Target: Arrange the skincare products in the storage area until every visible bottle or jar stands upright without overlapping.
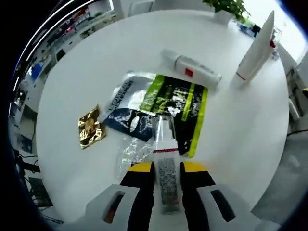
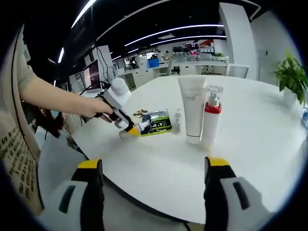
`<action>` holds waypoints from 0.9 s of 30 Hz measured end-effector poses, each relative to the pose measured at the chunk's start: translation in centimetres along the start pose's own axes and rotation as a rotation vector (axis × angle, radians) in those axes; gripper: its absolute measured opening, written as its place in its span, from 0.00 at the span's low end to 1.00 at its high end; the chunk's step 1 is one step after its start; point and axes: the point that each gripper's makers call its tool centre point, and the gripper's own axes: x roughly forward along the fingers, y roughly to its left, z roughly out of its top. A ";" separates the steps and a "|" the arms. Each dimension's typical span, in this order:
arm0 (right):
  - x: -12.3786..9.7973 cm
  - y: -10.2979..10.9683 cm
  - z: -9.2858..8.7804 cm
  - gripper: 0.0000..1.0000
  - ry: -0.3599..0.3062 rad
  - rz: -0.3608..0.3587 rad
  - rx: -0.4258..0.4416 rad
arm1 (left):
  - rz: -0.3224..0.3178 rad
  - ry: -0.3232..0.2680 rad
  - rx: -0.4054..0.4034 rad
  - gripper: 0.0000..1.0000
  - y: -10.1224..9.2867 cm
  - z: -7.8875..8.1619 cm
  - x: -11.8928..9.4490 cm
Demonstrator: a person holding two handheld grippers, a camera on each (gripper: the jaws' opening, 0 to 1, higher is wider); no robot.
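Left gripper view: fingers (image 1: 167,175) clamp slim clear-capped bottle (image 1: 165,163).

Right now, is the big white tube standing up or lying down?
Standing up. In the right gripper view the white tube rises straight from the white table, cap end down, beside the upright spray bottle.

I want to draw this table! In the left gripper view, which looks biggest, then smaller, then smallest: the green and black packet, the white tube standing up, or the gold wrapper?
1. Green and black packet: looks biggest.
2. White tube: smaller, but it stands farther off, so it may really be bigger.
3. Gold wrapper: looks smallest.
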 end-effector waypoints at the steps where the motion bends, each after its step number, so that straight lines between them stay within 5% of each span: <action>1: 0.0 0.0 0.0 0.87 0.000 0.000 0.000 | -0.001 0.001 -0.007 0.16 0.1 0.1 0.1; 9: -0.1 0.0 0.1 0.87 -0.013 0.004 0.006 | -0.014 -0.016 -0.062 0.16 0.1 0.4 -0.7; 17: -0.2 0.3 0.6 0.87 -0.030 0.017 0.003 | -0.059 -0.104 -0.109 0.16 -0.5 1.8 -2.9; 27: -0.9 0.8 1.1 0.86 -0.078 0.048 0.051 | -0.205 -0.236 -0.183 0.16 -3.5 3.7 -6.3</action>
